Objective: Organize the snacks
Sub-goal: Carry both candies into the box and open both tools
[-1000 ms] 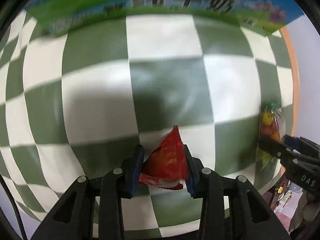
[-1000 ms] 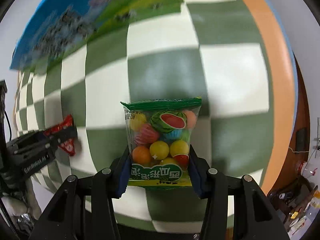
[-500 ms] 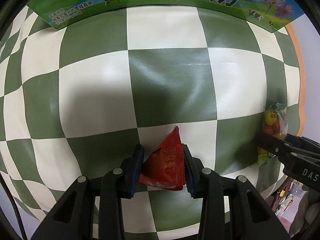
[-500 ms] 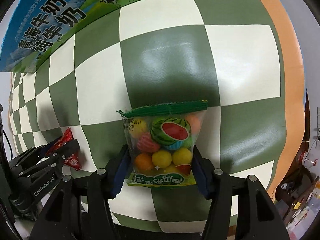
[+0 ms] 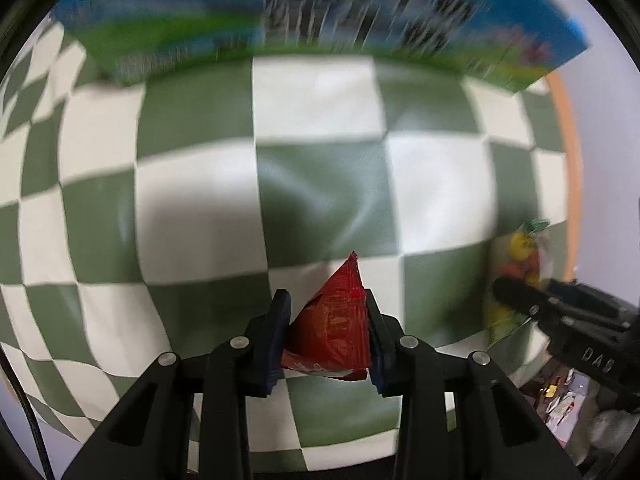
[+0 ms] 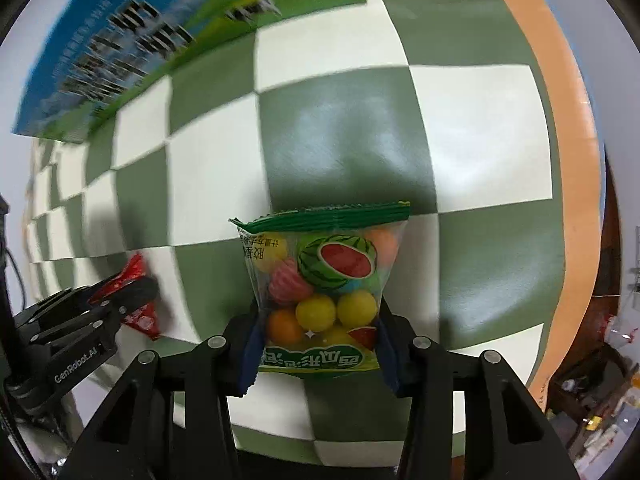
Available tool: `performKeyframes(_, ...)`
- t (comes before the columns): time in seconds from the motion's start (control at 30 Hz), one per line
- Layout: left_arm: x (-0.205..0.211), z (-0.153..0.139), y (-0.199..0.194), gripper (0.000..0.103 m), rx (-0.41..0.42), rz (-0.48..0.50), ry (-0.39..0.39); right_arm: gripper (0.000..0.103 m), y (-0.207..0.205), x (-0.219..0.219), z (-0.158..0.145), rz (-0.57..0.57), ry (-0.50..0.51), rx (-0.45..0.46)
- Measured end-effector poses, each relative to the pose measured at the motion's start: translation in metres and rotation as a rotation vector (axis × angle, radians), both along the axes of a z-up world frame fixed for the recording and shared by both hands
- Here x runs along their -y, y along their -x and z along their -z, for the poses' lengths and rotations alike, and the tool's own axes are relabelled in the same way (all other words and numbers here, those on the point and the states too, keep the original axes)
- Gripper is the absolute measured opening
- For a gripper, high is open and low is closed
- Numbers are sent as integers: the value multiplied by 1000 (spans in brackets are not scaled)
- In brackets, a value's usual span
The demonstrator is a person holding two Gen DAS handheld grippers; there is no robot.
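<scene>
While both tongs point almost straight down over the green-and-white checkered surface, the left tongs are clenched on a small red foil snack packet, and the right tongs, jaws just closing in, are grasping a clear bag of fruit-shaped gummies with a green sealed top by its lower half. Probable step: carry both to the blue-and-green printed milk carton at the far edge. Keep the squeeze steady so the slick film doesn't slip, lift clear of the surface, and keep the two tongs apart.
</scene>
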State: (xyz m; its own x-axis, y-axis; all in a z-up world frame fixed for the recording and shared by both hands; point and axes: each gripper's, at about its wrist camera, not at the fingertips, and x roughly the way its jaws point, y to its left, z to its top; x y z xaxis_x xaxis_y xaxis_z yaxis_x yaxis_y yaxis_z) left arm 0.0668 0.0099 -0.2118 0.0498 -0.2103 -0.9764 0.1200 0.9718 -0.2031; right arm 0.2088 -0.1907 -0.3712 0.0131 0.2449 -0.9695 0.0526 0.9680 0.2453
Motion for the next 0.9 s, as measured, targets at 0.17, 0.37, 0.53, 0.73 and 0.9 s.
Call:
performKeyframes(0.17, 0, -85, -29, 31, 123, -3, 110, 50, -9, -4, -58, -9, -101, 93)
performKeyframes(0.37, -2, -168, -81, 31, 265, 19, 176, 50, -54, -15, -163, -72, -188, 292)
performKeyframes(0.53, 3, -184, -130, 31, 313, 34, 125, 50, -106, -28, -207, -125, -146, 393)
performKeyframes(0.73, 12, -150, -182, 32, 232, 43, 54, 50, -167, -34, -200, -162, -57, 377)
performKeyframes(0.9, 14, -105, -205, 32, 120, 31, 24, 50, -197, -36, -164, -158, -20, 294)
